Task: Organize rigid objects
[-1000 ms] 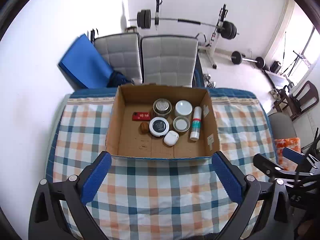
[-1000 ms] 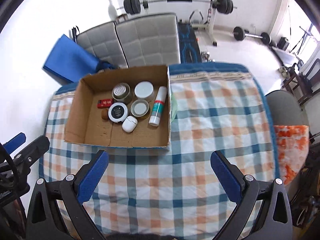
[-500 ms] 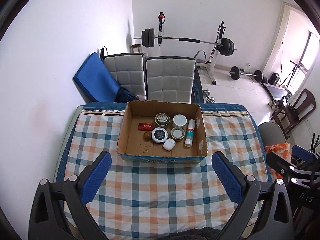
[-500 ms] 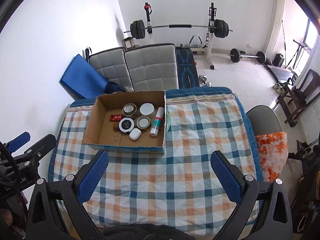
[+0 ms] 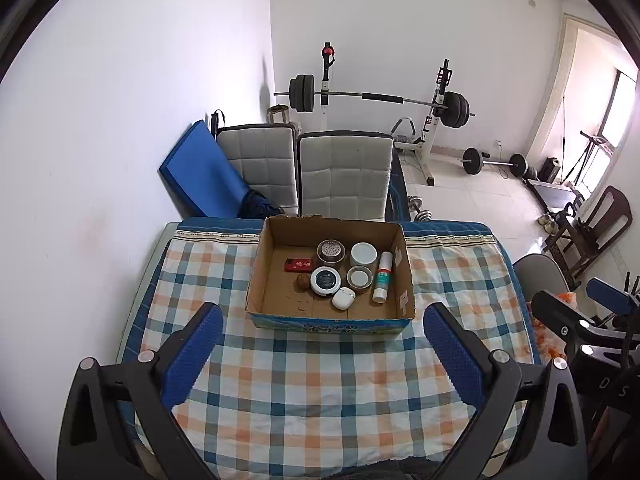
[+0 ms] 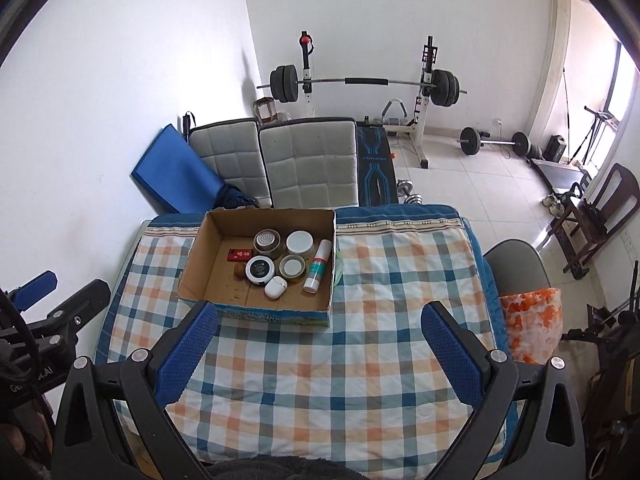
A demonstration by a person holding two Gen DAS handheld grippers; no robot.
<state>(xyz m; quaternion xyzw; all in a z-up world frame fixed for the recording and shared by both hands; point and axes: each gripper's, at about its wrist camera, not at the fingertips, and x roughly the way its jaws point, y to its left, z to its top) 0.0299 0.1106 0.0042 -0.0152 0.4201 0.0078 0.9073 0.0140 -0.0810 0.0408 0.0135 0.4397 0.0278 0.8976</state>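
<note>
Both hand-held grippers, jaws wide, have pulled farther back from the cardboard box (image 5: 330, 322).

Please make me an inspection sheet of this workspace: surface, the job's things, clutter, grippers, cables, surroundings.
Surface: table under a checked tablecloth, bare around the box.
Job's things: open cardboard box holding a red flat case, a perforated-top tin, a white-lidded jar, a tape roll, a black round tin, a white earbud case, a brown ball and a lying spray bottle.
Clutter: nothing seen on the cloth.
Grippers: left gripper and right gripper both open, empty, above the table's near side.
Cables: nothing seen.
Surroundings: two grey chairs, a blue mat, a barbell rack.
</note>
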